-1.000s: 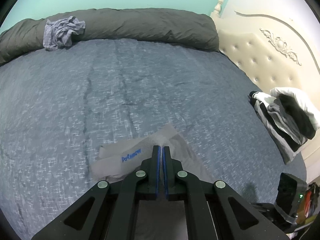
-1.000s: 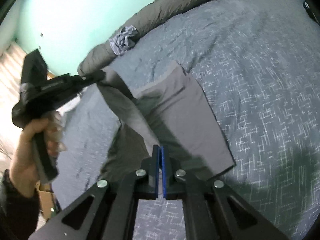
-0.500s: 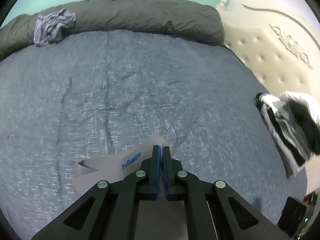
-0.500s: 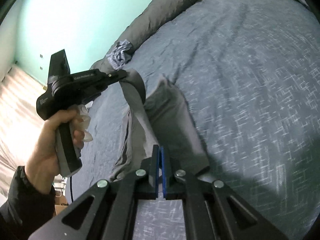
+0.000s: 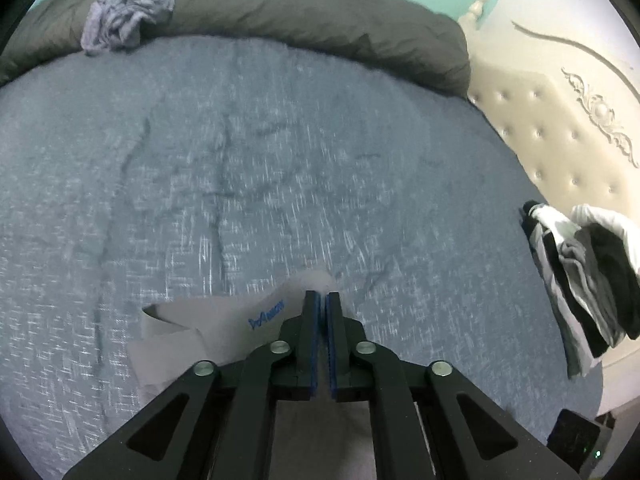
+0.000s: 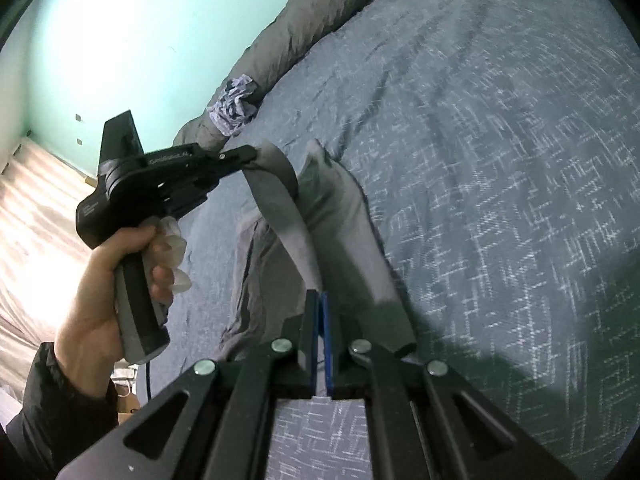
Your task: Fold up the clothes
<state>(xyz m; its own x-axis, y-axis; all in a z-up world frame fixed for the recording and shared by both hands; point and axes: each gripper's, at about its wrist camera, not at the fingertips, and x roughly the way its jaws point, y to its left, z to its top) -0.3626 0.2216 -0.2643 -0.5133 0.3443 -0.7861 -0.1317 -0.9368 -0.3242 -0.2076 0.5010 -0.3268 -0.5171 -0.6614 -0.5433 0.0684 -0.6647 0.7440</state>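
Both tongs lower since earlier, grey cloth garment (image 6: 344,240) sagging onto blue-grey patterned bed (image 5: 280,168)
Left tongs (image 5: 323,300) just cracked narrowly apart, fabric edge between; right tongs (image 6: 319,300) clamped on garment

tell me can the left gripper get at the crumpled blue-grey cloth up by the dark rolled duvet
Probably not yet: the left gripper is at the grey garment, jaws just easing open. The crumpled cloth lies across bare bedspread, unobstructed but far.

The bedspread (image 5: 280,168) is blue-grey, flecked with white dashes. Along its far edge lies a dark grey duvet (image 5: 304,20), with a crumpled lavender-grey garment (image 5: 124,20) on it. The garment (image 5: 224,320) on the bedspread is taupe with blue lettering (image 5: 266,316). The headboard (image 5: 560,140) is cream.
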